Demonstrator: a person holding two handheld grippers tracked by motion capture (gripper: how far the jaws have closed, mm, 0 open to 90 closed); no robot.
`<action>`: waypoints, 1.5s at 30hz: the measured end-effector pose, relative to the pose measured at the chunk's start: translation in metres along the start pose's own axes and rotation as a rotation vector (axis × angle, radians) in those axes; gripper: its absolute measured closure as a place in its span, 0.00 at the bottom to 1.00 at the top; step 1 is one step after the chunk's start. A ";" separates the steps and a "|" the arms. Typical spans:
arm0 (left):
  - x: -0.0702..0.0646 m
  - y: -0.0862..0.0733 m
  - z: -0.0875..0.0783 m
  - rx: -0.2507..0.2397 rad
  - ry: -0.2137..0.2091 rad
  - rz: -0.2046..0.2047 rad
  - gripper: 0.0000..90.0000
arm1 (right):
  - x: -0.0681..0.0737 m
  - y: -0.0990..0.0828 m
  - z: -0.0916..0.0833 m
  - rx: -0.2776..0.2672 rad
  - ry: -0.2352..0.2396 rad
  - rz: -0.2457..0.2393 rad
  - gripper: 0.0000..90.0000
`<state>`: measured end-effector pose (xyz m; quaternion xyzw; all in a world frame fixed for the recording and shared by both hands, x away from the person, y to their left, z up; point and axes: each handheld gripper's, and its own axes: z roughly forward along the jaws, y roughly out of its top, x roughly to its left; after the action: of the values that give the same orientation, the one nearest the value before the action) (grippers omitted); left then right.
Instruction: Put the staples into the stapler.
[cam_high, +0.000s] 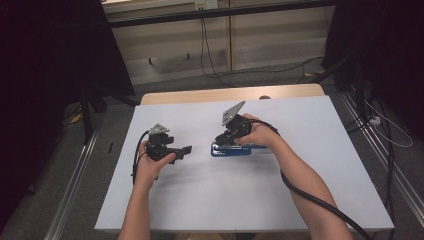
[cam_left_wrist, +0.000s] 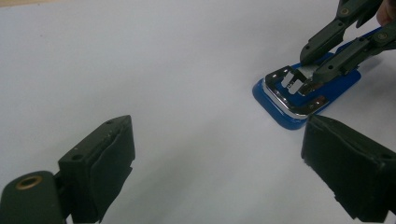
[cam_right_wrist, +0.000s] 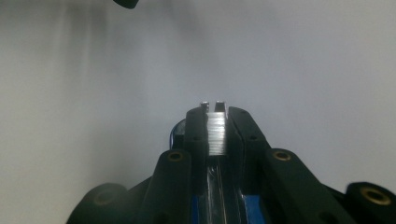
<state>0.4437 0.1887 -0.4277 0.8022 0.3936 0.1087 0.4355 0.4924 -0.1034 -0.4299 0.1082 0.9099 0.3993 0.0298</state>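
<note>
Right gripper (cam_high: 220, 141) is clamped down on a strip of staples (cam_right_wrist: 216, 133), pinched between its jaws right over the blue stapler (cam_left_wrist: 306, 95) lying on the white table (cam_high: 300, 165). Left gripper (cam_high: 187, 150) sits just off to the stapler's side, jaws spread wide around nothing.

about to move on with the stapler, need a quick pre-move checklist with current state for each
1. Right gripper closed on the strip of staples: ok.
2. Strip lined up over the channel of the blue stapler: cannot tell.
3. Stapler lying flat on the white table: ok.
4. Left gripper open, holding nothing: ok.
5. Left gripper steadying the stapler: not ok, it sits apart from it.
</note>
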 end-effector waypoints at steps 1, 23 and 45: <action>0.000 0.000 0.000 0.000 -0.002 -0.002 0.11 | 0.000 0.000 0.000 0.000 0.001 -0.001 0.87; -0.005 0.001 0.005 0.013 -0.013 0.013 0.11 | 0.008 -0.004 -0.026 -0.086 -0.088 0.078 0.59; -0.018 0.002 0.019 0.045 -0.032 0.048 0.11 | 0.048 -0.056 -0.081 -0.049 -0.430 0.276 0.23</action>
<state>0.4423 0.1632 -0.4340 0.8228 0.3694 0.0974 0.4208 0.4247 -0.1877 -0.4147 0.3131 0.8494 0.3893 0.1702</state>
